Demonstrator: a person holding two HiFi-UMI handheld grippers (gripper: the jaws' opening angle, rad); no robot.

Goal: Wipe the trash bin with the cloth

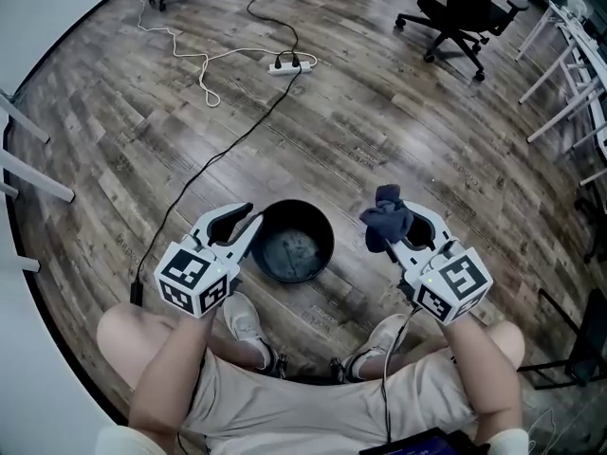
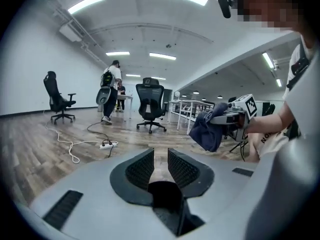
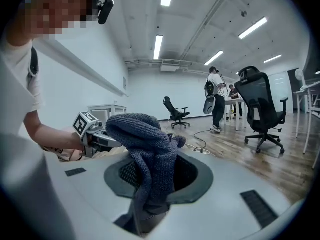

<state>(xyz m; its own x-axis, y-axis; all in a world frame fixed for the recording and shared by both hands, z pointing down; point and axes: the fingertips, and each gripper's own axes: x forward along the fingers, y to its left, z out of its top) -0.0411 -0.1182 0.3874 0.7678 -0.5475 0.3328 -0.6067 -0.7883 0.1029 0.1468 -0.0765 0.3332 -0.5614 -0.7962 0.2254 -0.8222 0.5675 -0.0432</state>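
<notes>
Trash bin (image 1: 294, 242) upright on floor (image 1: 379, 112), between grippers. Right gripper (image 1: 408, 226) jaws clamped on cloth (image 1: 387, 218), clear of bin. Left gripper (image 1: 248, 216) jaws slightly apart, empty. Bin inside looks smeared, possibly damp; wiping likely unfinished.

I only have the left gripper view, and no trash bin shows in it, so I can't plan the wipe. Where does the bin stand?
Observer: In the head view the trash bin stands upright on the floor between the left gripper and the right gripper, just ahead of the person's shoes.
Operator: Which gripper is nearer to it?
Observer: The left one. In that view its tips lie right at the bin's rim. How far above it they are, I cannot tell.
Operator: Is the cloth properly clamped?
Observer: The right gripper view shows the cloth bunched between the right gripper's jaws and flopping over their front.
</notes>
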